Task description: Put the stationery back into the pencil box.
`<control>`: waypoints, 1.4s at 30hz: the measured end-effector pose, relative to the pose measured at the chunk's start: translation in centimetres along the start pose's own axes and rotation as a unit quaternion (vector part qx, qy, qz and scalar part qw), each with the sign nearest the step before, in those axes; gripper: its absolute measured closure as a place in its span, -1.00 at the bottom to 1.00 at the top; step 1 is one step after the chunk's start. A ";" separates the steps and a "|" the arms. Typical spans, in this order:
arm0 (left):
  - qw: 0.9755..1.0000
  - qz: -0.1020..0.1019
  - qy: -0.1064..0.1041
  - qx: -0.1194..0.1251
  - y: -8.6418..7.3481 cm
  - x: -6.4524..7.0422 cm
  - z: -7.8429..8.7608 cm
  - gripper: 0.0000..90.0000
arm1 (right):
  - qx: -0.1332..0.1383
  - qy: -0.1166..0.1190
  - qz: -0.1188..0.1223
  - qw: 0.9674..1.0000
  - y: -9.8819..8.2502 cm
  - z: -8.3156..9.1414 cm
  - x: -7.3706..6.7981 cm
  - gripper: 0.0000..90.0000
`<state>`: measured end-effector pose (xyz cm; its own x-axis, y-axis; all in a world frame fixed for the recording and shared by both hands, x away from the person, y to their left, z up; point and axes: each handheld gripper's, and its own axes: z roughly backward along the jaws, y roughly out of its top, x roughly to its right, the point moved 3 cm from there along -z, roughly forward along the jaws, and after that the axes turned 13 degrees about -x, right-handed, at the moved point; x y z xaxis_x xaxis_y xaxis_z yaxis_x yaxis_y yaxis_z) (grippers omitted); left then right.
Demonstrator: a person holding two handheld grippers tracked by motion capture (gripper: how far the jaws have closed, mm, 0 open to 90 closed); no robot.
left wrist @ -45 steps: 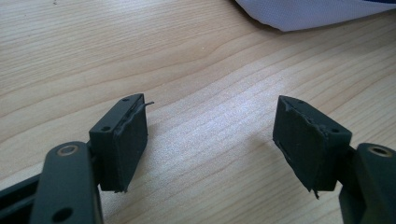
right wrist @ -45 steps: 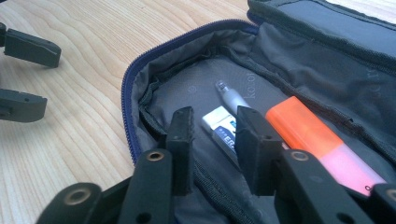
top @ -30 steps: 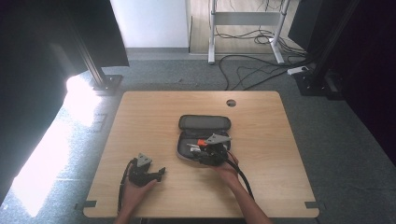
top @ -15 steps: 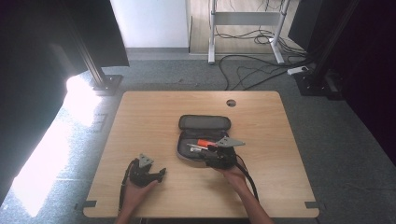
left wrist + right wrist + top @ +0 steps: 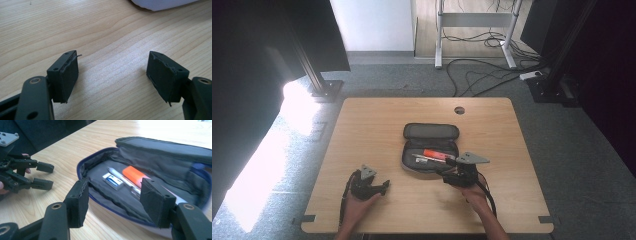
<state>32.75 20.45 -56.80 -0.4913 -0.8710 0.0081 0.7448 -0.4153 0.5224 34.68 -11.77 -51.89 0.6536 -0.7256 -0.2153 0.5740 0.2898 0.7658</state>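
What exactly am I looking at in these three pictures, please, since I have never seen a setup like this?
A person sits at a wooden table holding a two-jaw gripper in each hand. One camera looks down from above; the other two ride on the grippers and look along their black jaws. The left gripper is open over bare wood. The right gripper, its jaws just opening with nothing between them, faces an open pencil case. Inside lie an orange marker, a pen and a small eraser. Nothing is held.

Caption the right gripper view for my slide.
Open right gripper faces an open pencil case holding an eraser and orange marker.
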 end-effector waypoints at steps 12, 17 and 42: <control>1.000 0.000 0.000 0.000 0.0 0.0 0.0 -0.42 | 0.002 -0.035 -0.013 0.999 -2.7 3.9 1.9 -0.13; 1.000 0.000 0.000 0.000 0.0 0.0 0.0 -0.42 | 0.000 -0.051 -0.015 0.999 -4.1 5.0 2.6 -0.13; 1.000 0.000 0.000 0.000 0.0 0.0 0.0 -0.42 | -0.034 -0.099 -0.055 0.993 -8.8 6.2 6.3 -0.13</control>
<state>32.75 20.44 -56.80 -0.4912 -0.8710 0.0078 0.7446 -0.4152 0.5226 30.63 -22.74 -56.25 0.4789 -0.8618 -0.1672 0.6727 0.2379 0.7006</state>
